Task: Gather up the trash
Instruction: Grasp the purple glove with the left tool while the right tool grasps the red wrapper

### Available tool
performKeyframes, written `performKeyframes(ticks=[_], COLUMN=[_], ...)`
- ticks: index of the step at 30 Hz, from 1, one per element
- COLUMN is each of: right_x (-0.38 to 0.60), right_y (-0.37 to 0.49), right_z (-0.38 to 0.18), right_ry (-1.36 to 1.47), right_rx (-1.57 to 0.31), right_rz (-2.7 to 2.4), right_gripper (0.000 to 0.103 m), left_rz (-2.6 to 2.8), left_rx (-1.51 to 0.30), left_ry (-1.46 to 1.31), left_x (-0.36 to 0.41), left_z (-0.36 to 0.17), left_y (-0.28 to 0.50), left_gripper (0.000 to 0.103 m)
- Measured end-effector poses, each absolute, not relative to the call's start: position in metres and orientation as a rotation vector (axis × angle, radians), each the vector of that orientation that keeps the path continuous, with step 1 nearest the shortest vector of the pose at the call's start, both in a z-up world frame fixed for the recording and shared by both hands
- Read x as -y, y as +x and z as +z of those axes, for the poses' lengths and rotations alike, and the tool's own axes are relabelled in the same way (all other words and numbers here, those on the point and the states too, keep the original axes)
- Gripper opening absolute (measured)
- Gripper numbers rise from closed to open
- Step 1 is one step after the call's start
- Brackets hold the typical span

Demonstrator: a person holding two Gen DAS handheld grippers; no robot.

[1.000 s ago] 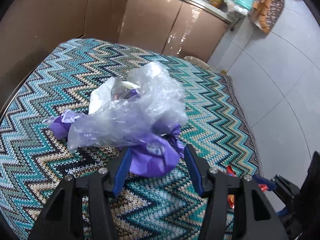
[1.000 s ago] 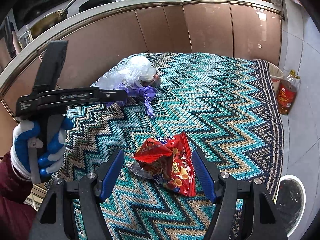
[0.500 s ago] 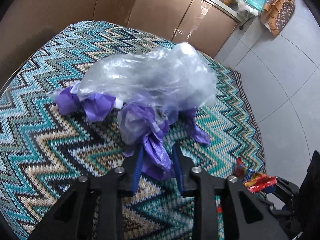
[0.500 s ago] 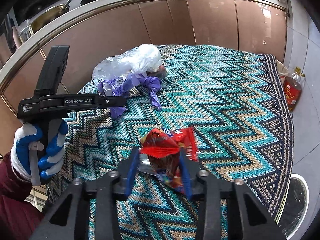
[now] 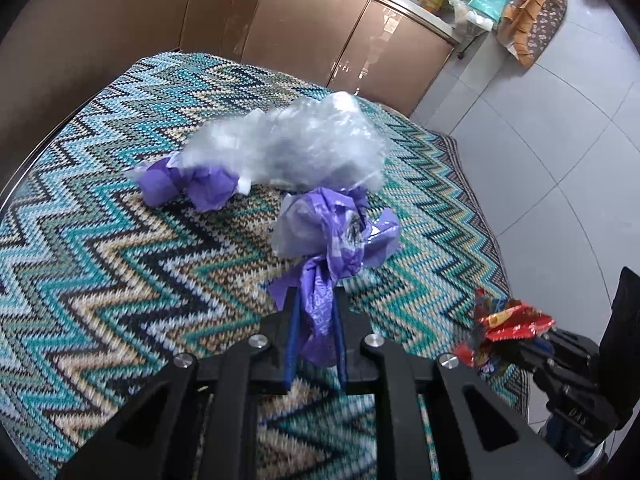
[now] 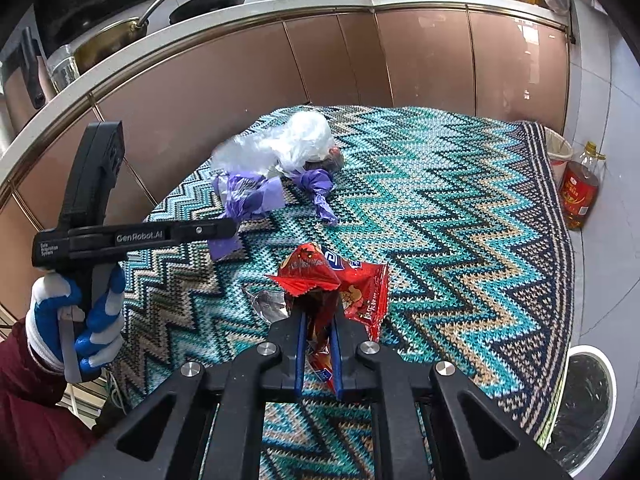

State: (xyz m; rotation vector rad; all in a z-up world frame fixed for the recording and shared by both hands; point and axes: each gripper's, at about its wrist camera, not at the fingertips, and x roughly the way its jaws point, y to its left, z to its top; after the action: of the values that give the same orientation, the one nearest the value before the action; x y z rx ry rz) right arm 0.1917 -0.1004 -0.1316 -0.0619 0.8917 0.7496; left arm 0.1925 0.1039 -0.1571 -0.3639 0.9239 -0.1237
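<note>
Zigzag cloth (image 5: 120,260) fills both frames; left gripper (image 5: 316,320) has just closed on the purple wrapper (image 5: 320,312), hiding its tail, while right gripper (image 6: 318,316) clamps the red snack bag (image 6: 320,276), lower end covered.

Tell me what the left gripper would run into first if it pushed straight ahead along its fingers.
The left gripper, already shut on the purple plastic bag, would likely drive that bunched bag into the zigzag cloth; farther along lies the clear plastic bag, though depth is uncertain.

I see a crumpled purple bag (image 5: 332,240) under clear plastic (image 5: 288,144) on the surface; a red wrapper (image 6: 340,284) lies nearer, creased.
</note>
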Motion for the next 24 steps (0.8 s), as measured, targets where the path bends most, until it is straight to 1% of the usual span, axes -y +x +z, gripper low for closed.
performKeyframes(ticks=[9, 24], right_x=[0.104, 0.109], right_y=[0.163, 0.106], right_z=[-0.107, -0.051], right_ry=[-0.067, -0.073], right_rx=[-0.838, -0.686], right_rz=[0.74, 0.722], right_gripper=[0.01, 0.01], left_rz=[-0.148, -0.125], left_rx=[-0.901, -0.688], left_ry=[-0.371, -0.289], left_x=[-0.113, -0.12], left_z=[-0.144, -0.077], left_y=[0.158, 0.078], left_gripper=[0.014, 0.014])
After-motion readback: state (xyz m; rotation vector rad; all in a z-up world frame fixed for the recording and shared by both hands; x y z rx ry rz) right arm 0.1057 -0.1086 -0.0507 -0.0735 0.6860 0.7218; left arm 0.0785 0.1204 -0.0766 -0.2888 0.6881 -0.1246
